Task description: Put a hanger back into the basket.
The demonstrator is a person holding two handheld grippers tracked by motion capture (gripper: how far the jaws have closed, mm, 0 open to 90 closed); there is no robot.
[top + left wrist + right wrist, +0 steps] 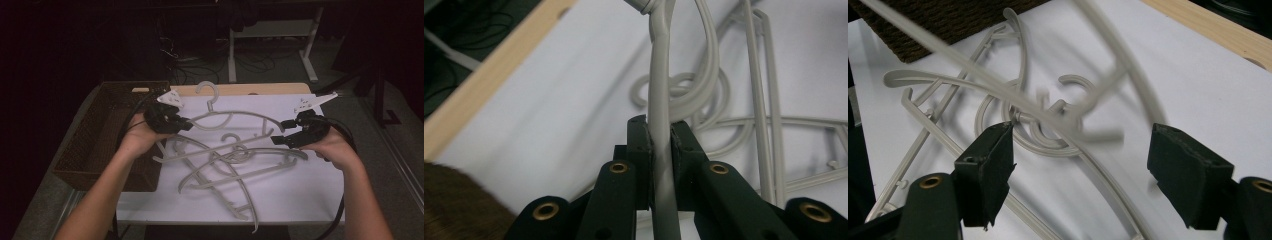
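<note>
One grey plastic hanger (235,117) is lifted above the others, and the left gripper (184,124) holds it by the end of its left arm. In the left gripper view the two black jaws are closed tight on the grey bar of this hanger (660,145), which stands between the pads and touches both of them. The hook of the hanger (209,92) points to the far edge of the table, and its curved arm goes across to the right, near the right gripper (279,133).

The right gripper has its jaws wide open. In the right gripper view a blurred grey bar of the lifted hanger (998,87) crosses in front of the jaws, but the pads do not press on it. No thing is held there.

Under the lifted hanger lies a pile of more grey hangers (225,167), tangled together on the white sheet (300,195) that covers the table. Their hooks (1048,132) and arms cross each other, and one long arm reaches to the near edge of the sheet.

A dark woven basket (95,135) stands at the left side of the table, just beside the left hand (137,137). The wooden edge of the table (260,89) is seen behind the sheet.
</note>
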